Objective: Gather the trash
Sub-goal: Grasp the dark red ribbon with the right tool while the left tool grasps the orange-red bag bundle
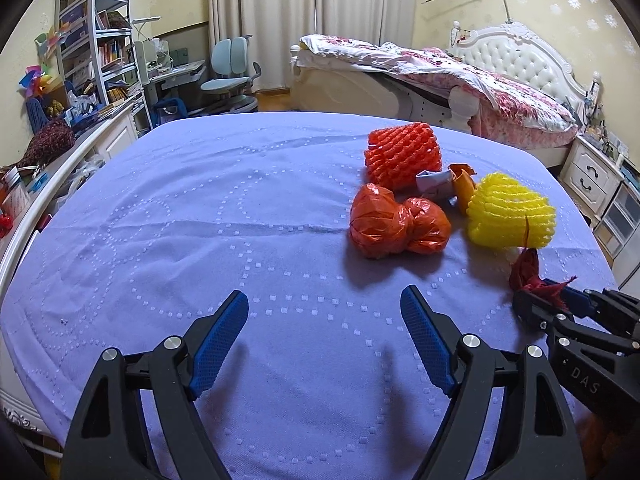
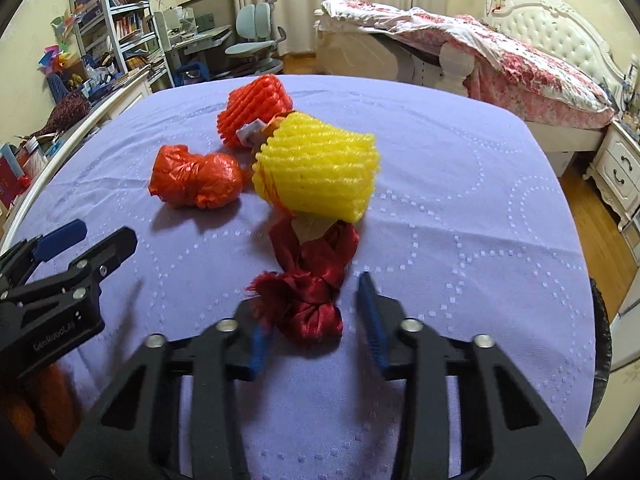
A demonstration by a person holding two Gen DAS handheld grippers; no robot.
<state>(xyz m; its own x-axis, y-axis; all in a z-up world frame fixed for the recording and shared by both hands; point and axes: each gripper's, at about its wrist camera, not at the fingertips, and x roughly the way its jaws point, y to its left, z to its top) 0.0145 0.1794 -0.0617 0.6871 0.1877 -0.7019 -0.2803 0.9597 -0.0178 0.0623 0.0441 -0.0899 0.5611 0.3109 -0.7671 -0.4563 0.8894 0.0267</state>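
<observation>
Right gripper (image 2: 316, 320) stands half open astride the knotted dark red mesh net bag (image 2: 310, 300), near on the lilac mattress cover (image 2: 460, 208) — not yet clamped; left gripper (image 1: 324, 320) wide open, empty — bag looks light, soft, best pinched at its knot.

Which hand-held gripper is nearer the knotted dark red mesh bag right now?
Right. The right hand-held gripper is open with its fingers on either side of the knotted dark red mesh bag. The left hand-held gripper is open over bare purple bedsheet, off to the bag's left.
</observation>
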